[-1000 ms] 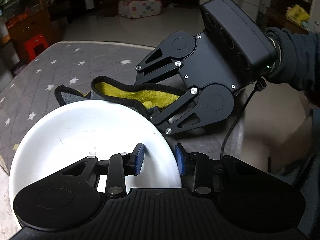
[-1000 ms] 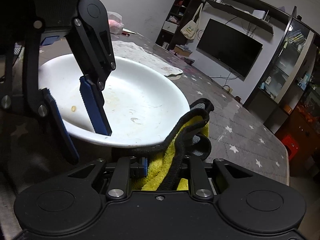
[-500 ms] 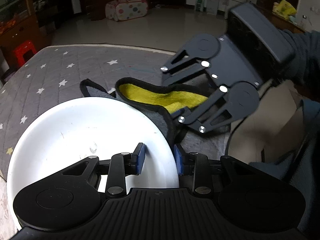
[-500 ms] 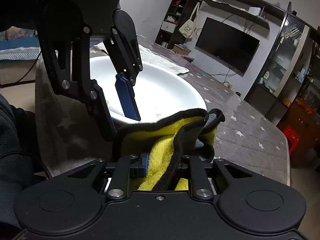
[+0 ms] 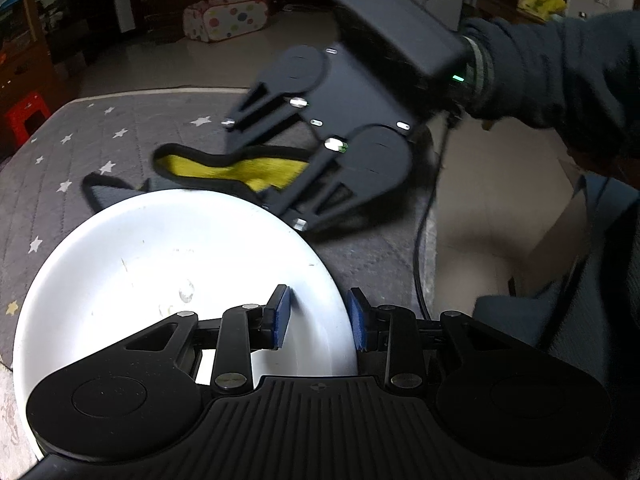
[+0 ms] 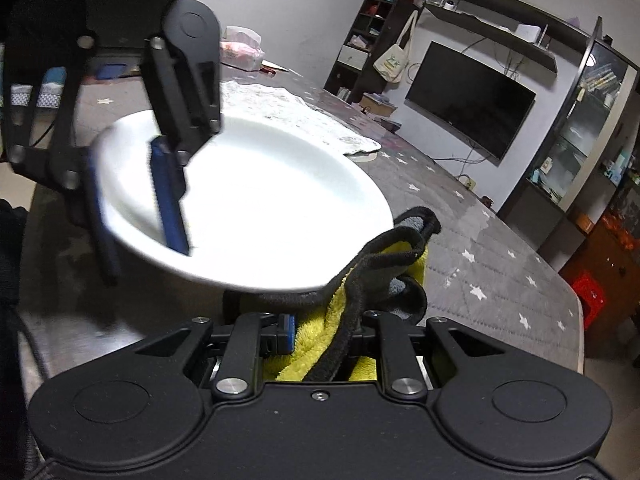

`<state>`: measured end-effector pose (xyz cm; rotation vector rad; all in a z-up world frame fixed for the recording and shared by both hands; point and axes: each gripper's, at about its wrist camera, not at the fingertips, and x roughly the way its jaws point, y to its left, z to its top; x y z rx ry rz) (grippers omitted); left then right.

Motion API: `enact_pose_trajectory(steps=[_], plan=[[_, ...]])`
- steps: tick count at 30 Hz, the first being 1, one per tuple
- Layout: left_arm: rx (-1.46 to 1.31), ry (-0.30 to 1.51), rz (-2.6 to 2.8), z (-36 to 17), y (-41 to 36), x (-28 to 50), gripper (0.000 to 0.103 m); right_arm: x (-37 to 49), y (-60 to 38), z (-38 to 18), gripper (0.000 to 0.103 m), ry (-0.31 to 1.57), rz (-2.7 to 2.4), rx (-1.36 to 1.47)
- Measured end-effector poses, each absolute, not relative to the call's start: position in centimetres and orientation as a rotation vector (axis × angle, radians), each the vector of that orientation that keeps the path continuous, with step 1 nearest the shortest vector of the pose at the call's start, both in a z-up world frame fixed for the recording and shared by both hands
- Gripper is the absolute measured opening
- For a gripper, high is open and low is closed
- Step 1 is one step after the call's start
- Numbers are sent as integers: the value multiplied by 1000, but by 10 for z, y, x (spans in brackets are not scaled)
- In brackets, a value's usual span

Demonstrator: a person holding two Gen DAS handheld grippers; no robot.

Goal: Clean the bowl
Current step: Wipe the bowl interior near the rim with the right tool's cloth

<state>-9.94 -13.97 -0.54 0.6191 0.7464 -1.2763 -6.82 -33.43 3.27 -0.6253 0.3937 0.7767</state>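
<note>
bowl: the white bowl (image 5: 168,280) sits near the table's (image 5: 100,140) edge closest to the person, tipped up on the left gripper's side; a few small smears show on its inner face.
left gripper: the left gripper (image 5: 318,318) straddles the bowl rim, one blue pad inside and one outside; the pads look a little apart from the wall, so i cannot tell whether the pinch is firm.
right gripper: the right gripper (image 6: 324,338) is clamped on the cloth (image 6: 384,256), a yellow one with black trim, just beside the rim opposite the left gripper.
risk, slip: if the rim hold is loose, a push from the cloth could slide the bowl out.
risk, edge: the bowl lies close to the table edge, so a slip could send it off.
risk, cloth: bunched folds may catch under the rim instead of wiping inside.
</note>
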Motion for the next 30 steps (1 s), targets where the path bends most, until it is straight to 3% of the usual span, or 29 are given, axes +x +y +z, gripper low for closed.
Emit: enact_pose_trajectory(steps=[6,15,21,24,30], plan=[[576,774,-1230,-5,-137,-101,34,-56,-330,32,21,385,795,-655],[517,767,-1109,-1,-153,-89,53,-59,-329,28,21,382,769,-626],[468,819,-1070,-3,-162,-76,54,-63,-328,27,21,382,742,-614],[465,828,-1094,-5,-165,-75,45,-67,-328,26,21,383,734,-612],[537,784,-1157,-4,-167,-83,41,-77,-330,27,21,391,708,-608]])
